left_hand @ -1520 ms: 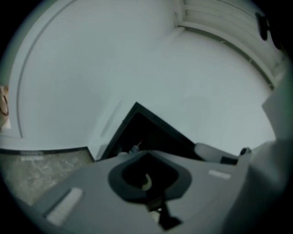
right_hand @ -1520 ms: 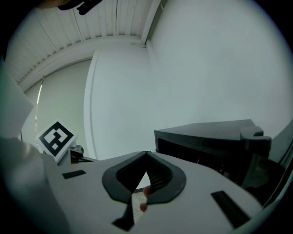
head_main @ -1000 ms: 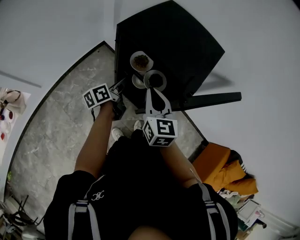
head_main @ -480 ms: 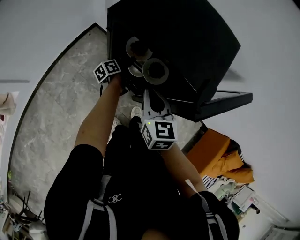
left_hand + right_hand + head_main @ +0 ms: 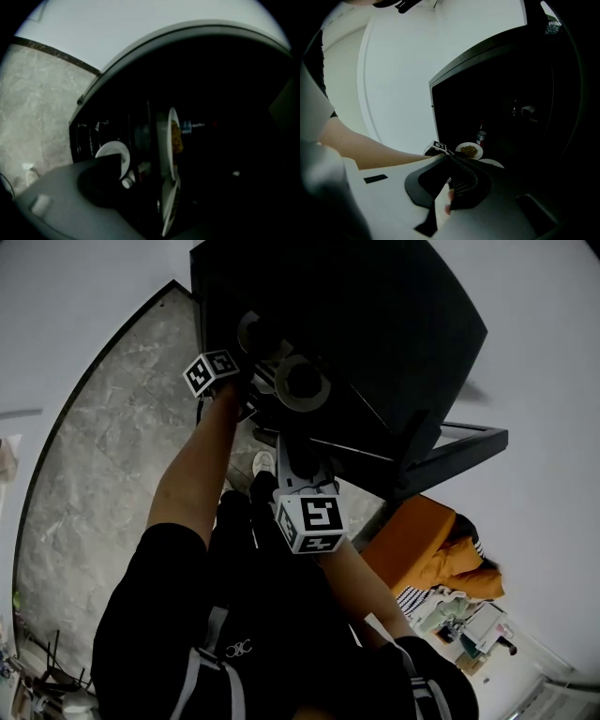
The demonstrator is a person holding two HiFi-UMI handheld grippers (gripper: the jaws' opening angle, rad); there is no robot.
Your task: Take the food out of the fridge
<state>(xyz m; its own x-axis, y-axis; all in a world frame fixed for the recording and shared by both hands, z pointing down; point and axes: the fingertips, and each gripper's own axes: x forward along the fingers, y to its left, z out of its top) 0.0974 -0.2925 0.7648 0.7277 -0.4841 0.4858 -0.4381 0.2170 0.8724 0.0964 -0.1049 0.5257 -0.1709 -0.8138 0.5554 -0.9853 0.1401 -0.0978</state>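
The step in hand looked to be the reach for a dish, and it was best done slowly. The left gripper, at the mouth of the black fridge, had just been opening its jaws, and they stood wide with nothing between them. I judged it should slide one jaw over and one under the rim of the plate of food, pinch firmly, lift a little and draw it out level, because the crowded neighbours could easily be knocked. The right gripper hung closed and empty at about five o'clock of the left one in the head view.

The plate was white, heaped with yellow-brown food, and sat inside the fridge. In the left gripper view it showed edge-on, with a second white dish just at its six o'clock and a small white bowl near its eight o'clock. In the right gripper view a small container stood at its one o'clock.
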